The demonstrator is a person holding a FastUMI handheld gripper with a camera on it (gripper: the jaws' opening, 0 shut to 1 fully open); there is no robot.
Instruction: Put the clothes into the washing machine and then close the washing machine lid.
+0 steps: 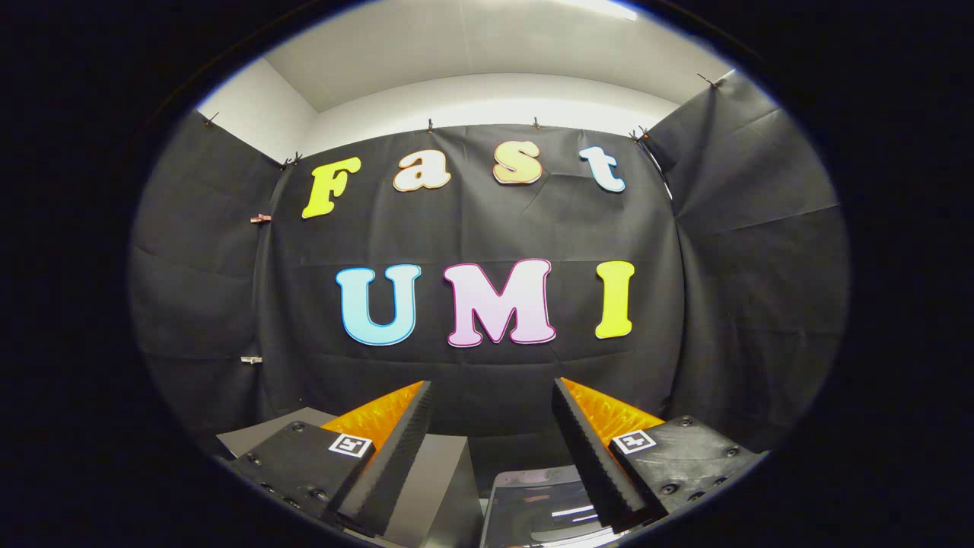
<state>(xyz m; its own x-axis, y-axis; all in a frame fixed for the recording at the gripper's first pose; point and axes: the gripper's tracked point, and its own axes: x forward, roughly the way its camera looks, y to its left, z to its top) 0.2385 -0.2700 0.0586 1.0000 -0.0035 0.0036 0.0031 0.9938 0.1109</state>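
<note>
My gripper (491, 392) is held up and level, facing the black cloth wall of the booth. Its two fingers stand well apart, open, with nothing between them. Below and between the fingers I see the top of a dark glossy panel (536, 502) with a pale rim, likely the washing machine's lid, though too little shows to be sure. I cannot make out any clothes from this angle.
A grey box-like surface (430, 476) lies low beside the left finger, next to the glossy panel. Black cloth walls (746, 251) close the booth ahead and on both sides, with a white ceiling above.
</note>
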